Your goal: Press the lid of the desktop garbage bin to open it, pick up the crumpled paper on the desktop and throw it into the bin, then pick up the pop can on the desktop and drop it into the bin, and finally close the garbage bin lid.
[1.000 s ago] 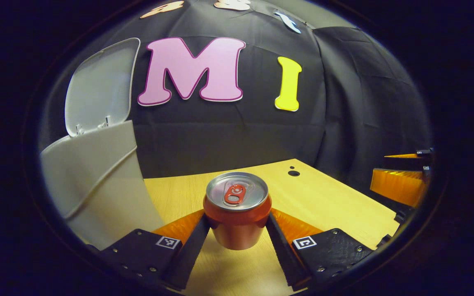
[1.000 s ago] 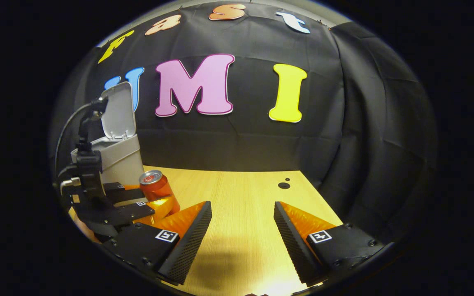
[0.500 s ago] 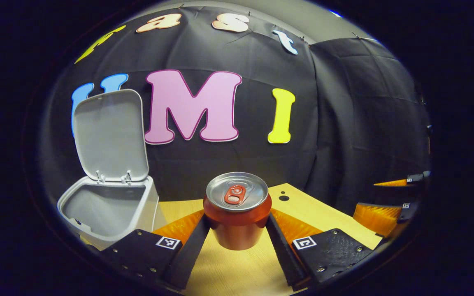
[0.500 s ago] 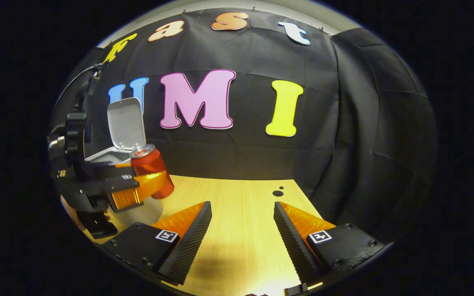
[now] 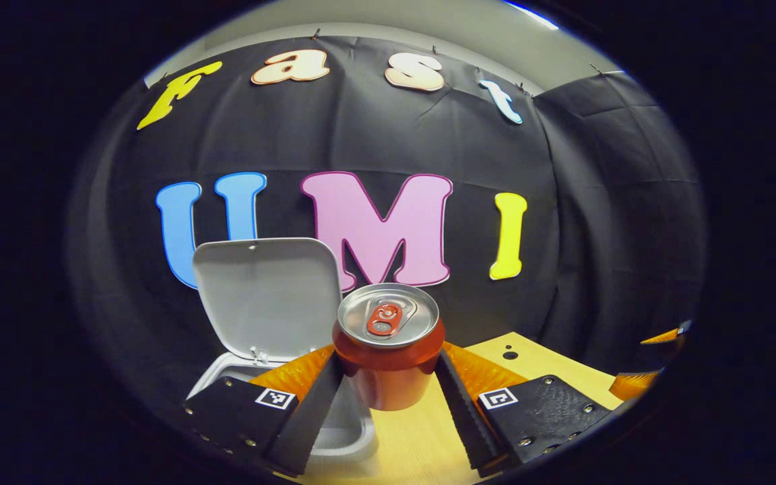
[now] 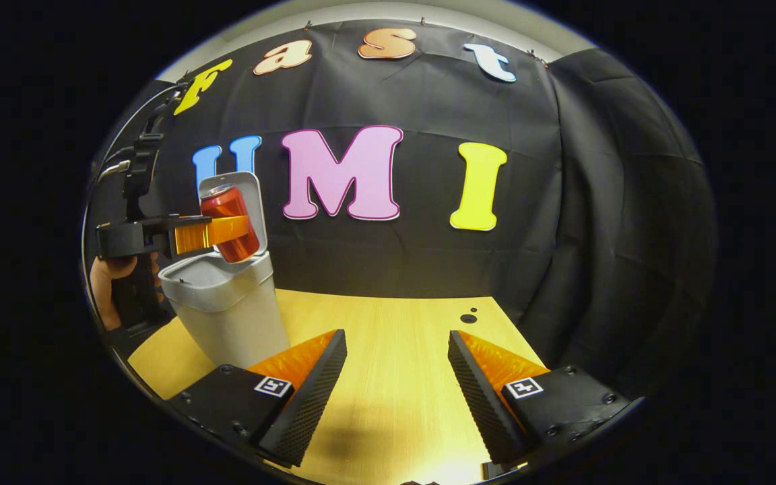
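Observation:
A red pop can [image 5: 388, 353] with a silver top stands upright between the fingers of my left gripper [image 5: 388, 384], which is shut on it. The can [image 6: 228, 222] hangs just above the open mouth of the grey bin [image 6: 226, 306], in front of its raised lid [image 6: 253, 202]. In the left gripper view the bin's rim [image 5: 354, 438] lies below and left of the can, with the lid [image 5: 267, 296] upright behind. My right gripper [image 6: 396, 377] is open over the wooden table [image 6: 395, 350] with nothing between its fingers. The crumpled paper is out of sight.
A hand [image 6: 108, 286] holds the left gripper at the left edge of the right gripper view. Two small dark holes [image 6: 467, 317] mark the table near its back right. The right gripper's finger [image 5: 637, 384] shows at the right edge of the left gripper view.
My left gripper has lifted the can off the table and carried it up and over to the bin's open mouth. The right gripper has stayed open over the table.

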The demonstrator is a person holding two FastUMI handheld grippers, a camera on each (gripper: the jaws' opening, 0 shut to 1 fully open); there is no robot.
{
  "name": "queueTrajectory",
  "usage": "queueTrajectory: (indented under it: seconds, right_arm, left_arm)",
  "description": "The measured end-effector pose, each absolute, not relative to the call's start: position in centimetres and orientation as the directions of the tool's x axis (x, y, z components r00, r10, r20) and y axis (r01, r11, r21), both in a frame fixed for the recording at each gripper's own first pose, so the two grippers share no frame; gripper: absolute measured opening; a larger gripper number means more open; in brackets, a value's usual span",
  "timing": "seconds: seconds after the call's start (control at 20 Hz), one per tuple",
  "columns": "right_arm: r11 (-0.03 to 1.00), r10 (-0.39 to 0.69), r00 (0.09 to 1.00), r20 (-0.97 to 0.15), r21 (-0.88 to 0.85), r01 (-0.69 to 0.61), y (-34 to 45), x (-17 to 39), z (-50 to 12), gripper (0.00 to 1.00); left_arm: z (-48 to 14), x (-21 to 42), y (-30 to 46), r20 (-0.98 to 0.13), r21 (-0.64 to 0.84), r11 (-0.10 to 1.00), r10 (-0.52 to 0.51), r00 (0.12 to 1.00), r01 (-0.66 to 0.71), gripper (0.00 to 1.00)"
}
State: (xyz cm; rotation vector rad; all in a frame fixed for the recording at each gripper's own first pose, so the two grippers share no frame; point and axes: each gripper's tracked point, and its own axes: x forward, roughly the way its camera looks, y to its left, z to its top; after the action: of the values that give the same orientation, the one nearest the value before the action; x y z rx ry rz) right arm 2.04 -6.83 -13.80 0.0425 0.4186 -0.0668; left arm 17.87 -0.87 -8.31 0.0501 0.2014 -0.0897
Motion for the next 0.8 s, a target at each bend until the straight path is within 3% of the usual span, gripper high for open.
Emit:
queueTrajectory:
  seconds: [0.5, 0.8]
  right_arm:
    - [0.992, -0.108, 0.909, -0.402, 0.013, 0.124, -6.9, -0.5, -12.6, 0.98]
    - [0.990, -0.128, 0.900, -0.417, 0.006, 0.144, -7.2, -1.4, -12.7, 0.98]
  left_arm:
    - [-10.9, 19.2, 9.7, -0.246, 0.105, 0.994, 0.068, 0.967, -0.043, 0.85]
    - [-13.5, 19.2, 11.1, -0.302, 0.109, 0.992, 0.086, 0.949, -0.055, 0.86]
